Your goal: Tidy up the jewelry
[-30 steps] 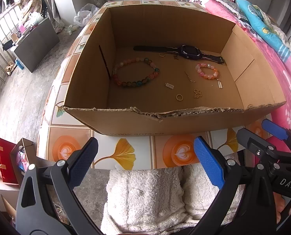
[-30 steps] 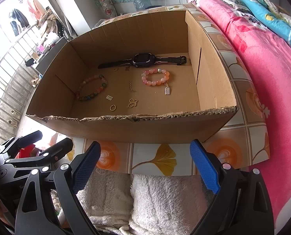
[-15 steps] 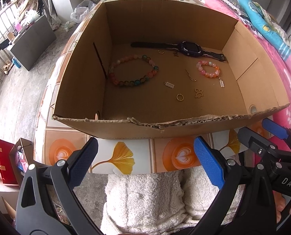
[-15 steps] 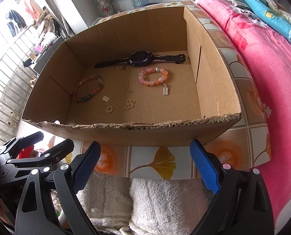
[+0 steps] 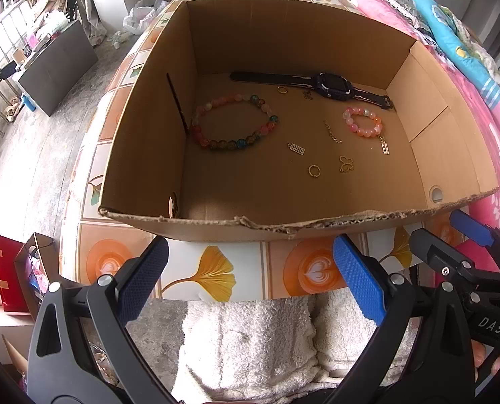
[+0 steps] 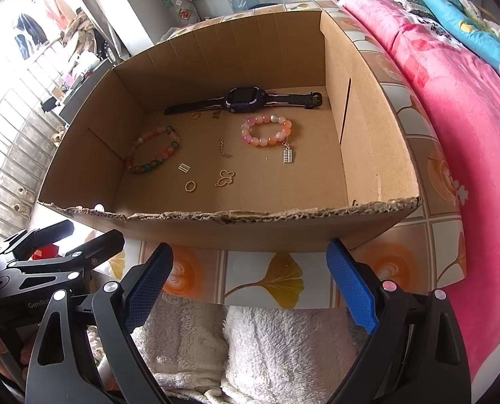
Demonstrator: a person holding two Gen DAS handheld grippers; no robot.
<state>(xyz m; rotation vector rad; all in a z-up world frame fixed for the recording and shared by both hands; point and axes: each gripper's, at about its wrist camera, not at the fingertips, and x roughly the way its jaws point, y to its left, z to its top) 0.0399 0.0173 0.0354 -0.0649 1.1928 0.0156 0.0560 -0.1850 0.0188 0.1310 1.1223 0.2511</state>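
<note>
An open cardboard box [image 5: 142, 141] [image 6: 367, 155] stands on a tiled table. On its floor lie a large multicoloured bead bracelet [image 5: 233, 121] [image 6: 154, 149], a small pink bead bracelet [image 5: 362, 123] [image 6: 265, 131] with a gold charm, a dark watch [image 5: 330, 86] [image 6: 245, 99], a gold ring [image 5: 314, 170] [image 6: 190, 186], a butterfly charm [image 5: 346, 165] [image 6: 225, 178], a short chain [image 5: 332, 133] [image 6: 223, 148] and a small gold tag [image 5: 296, 148] [image 6: 184, 167]. My left gripper [image 5: 250, 282] and right gripper [image 6: 248, 284] hang open before the box's torn front edge, both holding nothing.
The tiled table [image 5: 213, 272] [image 6: 428, 245] ends just behind my grippers, above a person's fluffy white clothing [image 5: 250, 336]. A pink bedspread [image 6: 468, 134] borders the table on the right. A grey cabinet [image 5: 55, 67] and bags [image 5: 7, 269] stand on the floor at left.
Both grippers have risen and moved nearer the box, so more of its floor shows. The jewelry has not moved, and both grippers stay open.
</note>
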